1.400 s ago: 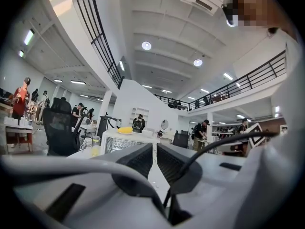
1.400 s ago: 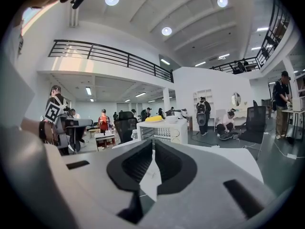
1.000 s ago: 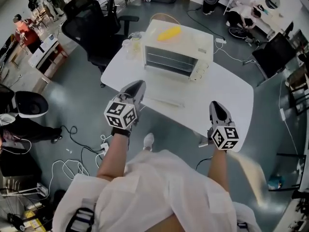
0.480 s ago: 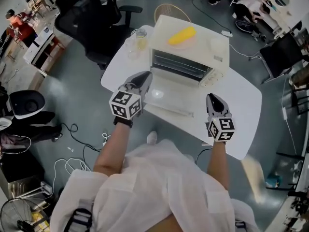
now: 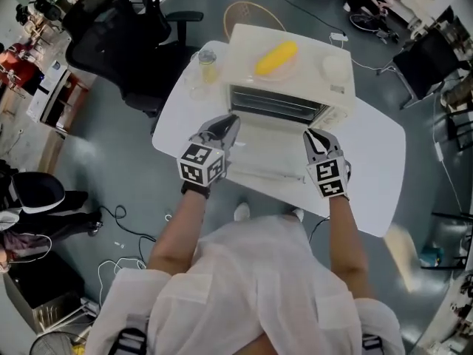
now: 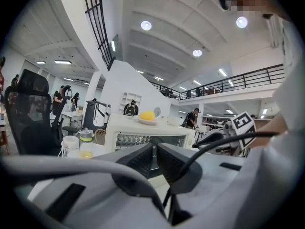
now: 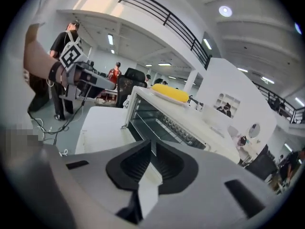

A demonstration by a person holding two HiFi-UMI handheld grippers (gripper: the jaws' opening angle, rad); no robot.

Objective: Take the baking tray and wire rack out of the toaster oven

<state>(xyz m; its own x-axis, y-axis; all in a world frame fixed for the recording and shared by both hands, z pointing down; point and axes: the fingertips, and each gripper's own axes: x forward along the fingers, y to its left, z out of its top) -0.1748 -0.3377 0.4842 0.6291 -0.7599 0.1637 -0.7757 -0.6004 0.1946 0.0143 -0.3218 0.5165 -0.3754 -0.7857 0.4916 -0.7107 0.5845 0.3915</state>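
On the white table (image 5: 369, 146) below your head, the cream toaster oven (image 5: 244, 54) stands with its door down and the wire rack (image 5: 273, 103) inside. Your left gripper (image 6: 153, 149) shows its jaws together, empty. Your right gripper (image 7: 151, 151) faces the rack, its jaws just opening, slightly apart, empty.

The toaster oven (image 5: 290, 76) stands on the table (image 5: 369, 150), nearer the table's far edge. The oven's door (image 5: 267, 150) lies folded down flat in front of it, and the wire rack (image 7: 161, 123) sits inside its open cavity. On the oven's top rests a plate (image 5: 290, 69) bearing a long piece of food (image 5: 276, 56). Just left of the oven, on the table, stand a jar (image 5: 208, 63) and a lidded cup (image 6: 70, 146) side by side. Further left of the oven, off the table, is an office chair (image 5: 111, 39). Behind the oven is a wicker seat (image 5: 247, 13).
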